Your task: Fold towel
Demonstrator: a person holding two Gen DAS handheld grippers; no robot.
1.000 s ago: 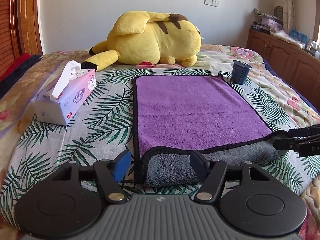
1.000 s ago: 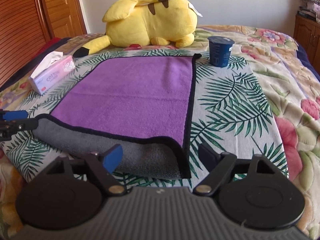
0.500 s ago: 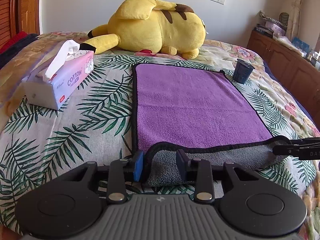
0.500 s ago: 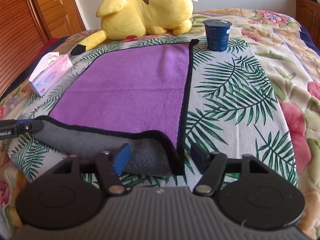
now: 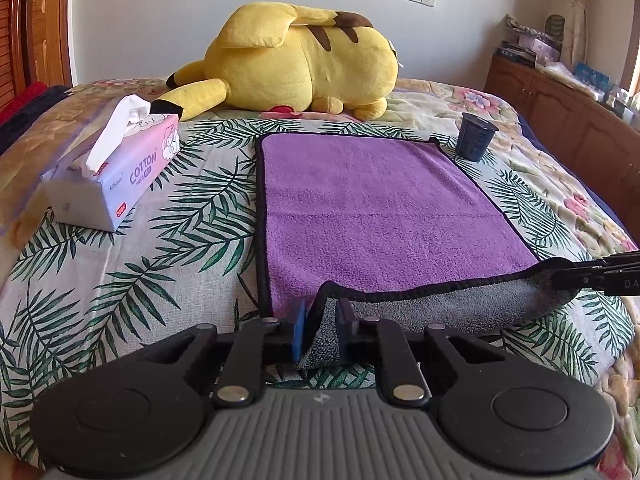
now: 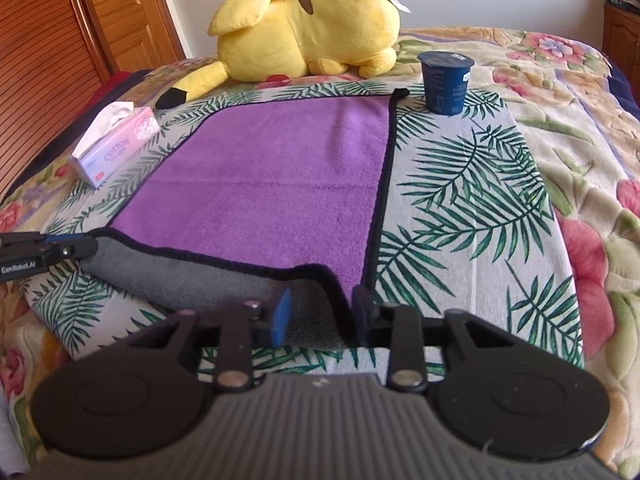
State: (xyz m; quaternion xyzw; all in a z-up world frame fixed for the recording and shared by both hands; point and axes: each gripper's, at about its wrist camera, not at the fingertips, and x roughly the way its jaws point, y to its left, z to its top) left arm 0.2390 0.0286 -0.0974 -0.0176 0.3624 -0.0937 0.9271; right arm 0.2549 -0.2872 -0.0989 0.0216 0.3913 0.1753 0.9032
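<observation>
A purple towel (image 5: 372, 208) with a black hem and grey underside lies flat on the bed; its near edge is turned up, showing grey. My left gripper (image 5: 322, 330) is shut on the towel's near left corner, which stands pinched between the fingers. My right gripper (image 6: 320, 316) sits around the near right corner of the towel (image 6: 272, 184) with the jaws narrowed but a gap still between them. The right gripper's fingers also show at the right edge of the left wrist view (image 5: 600, 276), and the left gripper's at the left edge of the right wrist view (image 6: 44, 252).
A yellow plush toy (image 5: 296, 64) lies beyond the towel's far edge. A pink tissue box (image 5: 116, 172) sits to the left. A dark blue cup (image 6: 446, 82) stands by the far right corner. Wooden cabinets (image 5: 560, 120) line the right side.
Both grippers moved in onto the near corners and closed. The left one went from open to pinching its corner, which now stands up; the right one narrowed around its corner.
</observation>
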